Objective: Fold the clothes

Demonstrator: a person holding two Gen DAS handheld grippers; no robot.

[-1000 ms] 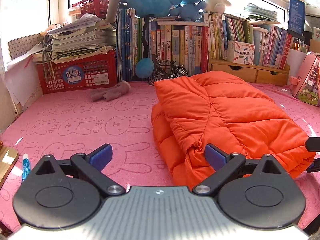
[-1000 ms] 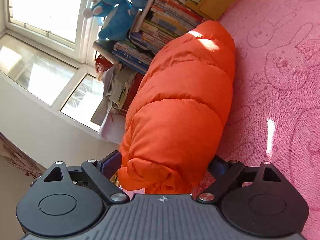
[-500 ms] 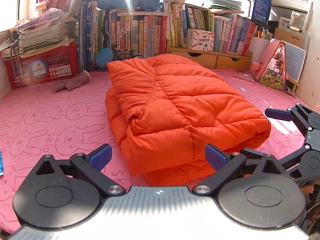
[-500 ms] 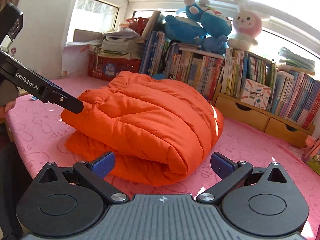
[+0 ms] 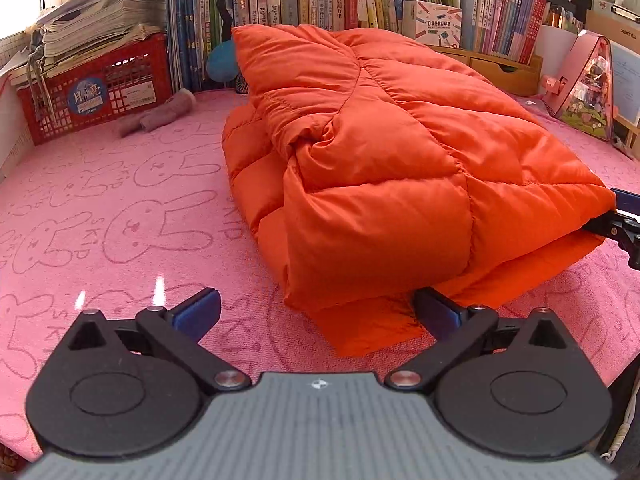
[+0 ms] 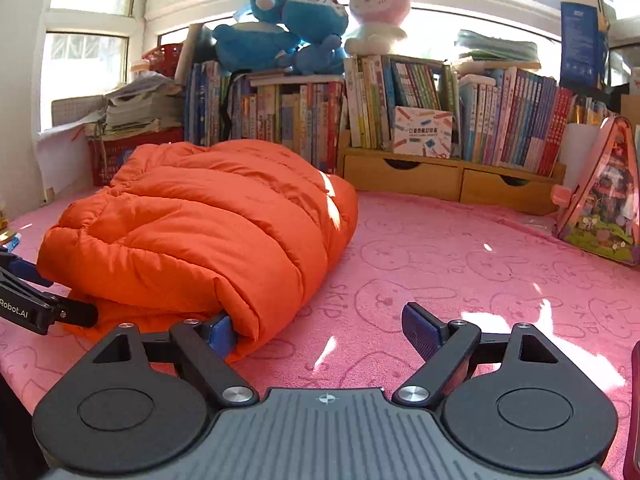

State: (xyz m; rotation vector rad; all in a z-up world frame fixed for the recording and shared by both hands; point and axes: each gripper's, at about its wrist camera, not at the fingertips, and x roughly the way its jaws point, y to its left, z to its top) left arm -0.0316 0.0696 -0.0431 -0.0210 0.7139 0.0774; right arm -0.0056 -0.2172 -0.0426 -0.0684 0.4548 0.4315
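Now the orange jacket [image 5: 380, 168] lies folded into a thick bundle on the pink rabbit-print blanket [image 5: 112, 208], in front of the row of books [image 6: 400, 100]; a second ago the right-wrist view was tipped on its side with the bundle's end sitting between the jaws, and since then that view has rolled level and the jacket has slid to its left.

The right gripper [image 6: 320, 328] has its jaws wide apart but closing. Only its left finger touches the jacket's near corner; between the fingers is bare blanket, so it holds nothing.

The left gripper [image 5: 316, 312] has come lower and closer to the near edge of the bundle. Its jaws stand wide apart, the loose bottom layer of the jacket lies between them, and nothing is pinched.

With both tools free and the jacket lying compact on its own, the folding looks close to done; at most the protruding bottom layer needs tucking.
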